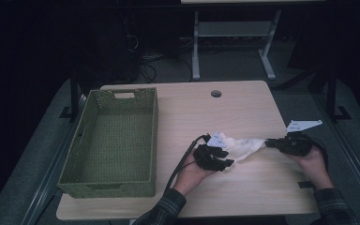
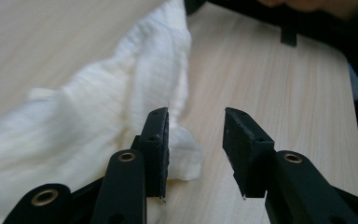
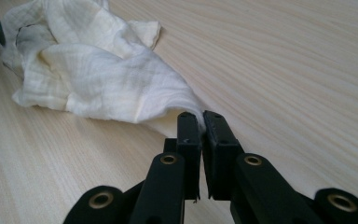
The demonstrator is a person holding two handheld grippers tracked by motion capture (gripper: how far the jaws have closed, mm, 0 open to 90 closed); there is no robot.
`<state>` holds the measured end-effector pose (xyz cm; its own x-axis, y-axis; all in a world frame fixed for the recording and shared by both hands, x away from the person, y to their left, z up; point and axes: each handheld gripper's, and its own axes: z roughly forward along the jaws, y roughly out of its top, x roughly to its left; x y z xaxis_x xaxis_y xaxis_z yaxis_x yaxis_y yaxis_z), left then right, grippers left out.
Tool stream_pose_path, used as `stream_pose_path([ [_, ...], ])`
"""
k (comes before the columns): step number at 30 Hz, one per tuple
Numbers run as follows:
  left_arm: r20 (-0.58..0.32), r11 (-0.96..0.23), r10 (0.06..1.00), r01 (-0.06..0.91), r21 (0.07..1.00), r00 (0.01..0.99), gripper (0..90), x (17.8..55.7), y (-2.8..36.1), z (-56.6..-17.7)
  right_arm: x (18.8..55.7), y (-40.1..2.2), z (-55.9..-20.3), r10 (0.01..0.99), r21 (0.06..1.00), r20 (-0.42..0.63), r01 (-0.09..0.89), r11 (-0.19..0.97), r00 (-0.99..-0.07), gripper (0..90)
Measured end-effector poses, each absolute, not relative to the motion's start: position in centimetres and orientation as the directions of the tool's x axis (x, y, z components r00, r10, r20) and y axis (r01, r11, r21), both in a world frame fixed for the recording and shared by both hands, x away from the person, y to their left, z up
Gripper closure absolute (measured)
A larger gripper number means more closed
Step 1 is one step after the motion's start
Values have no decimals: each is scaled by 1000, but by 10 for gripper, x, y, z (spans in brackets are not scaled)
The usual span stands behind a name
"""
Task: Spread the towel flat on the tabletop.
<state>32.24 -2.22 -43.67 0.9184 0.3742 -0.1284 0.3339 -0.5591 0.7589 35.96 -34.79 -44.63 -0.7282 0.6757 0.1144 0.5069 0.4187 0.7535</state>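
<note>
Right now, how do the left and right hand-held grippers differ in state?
The left hand-held gripper has its jaws apart with nothing between them; the right hand-held gripper is shut on a corner of the white cloth.
The left one has the cloth beside one jaw, at its near end; the right one pinches the opposite end, with the cloth drawn out toward it.
Both sit low over the wooden table.

Green woven basket [image 1: 110,140] left on wooden table [image 1: 243,117], round grommet hole [image 1: 216,93]

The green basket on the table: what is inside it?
The green basket looks empty: its woven floor is bare. The near wall hides a strip of the floor behind it. The white cloth lies outside, on the table.
</note>
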Motion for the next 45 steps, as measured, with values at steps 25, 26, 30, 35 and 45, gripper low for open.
stream_pose_path([
  [25,-113,-586,448,386,713,887,874,324,-5,-439,348,-352,-442,652,764,121,490,420,-748,853],
  [26,-110,-582,456,389,714,883,875,324,0,-436,345,-351,-441,646,763,130,492,419,-752,853],
  [30,-113,-556,498,417,719,860,874,320,19,-429,329,-345,-439,612,765,122,467,444,-782,853],
  [35,-124,-534,529,443,720,839,874,314,34,-427,314,-326,-442,533,763,150,441,473,-832,853],
  [45,-139,-526,544,465,712,828,872,311,40,-433,292,-291,-444,319,768,190,343,541,-929,643],
])
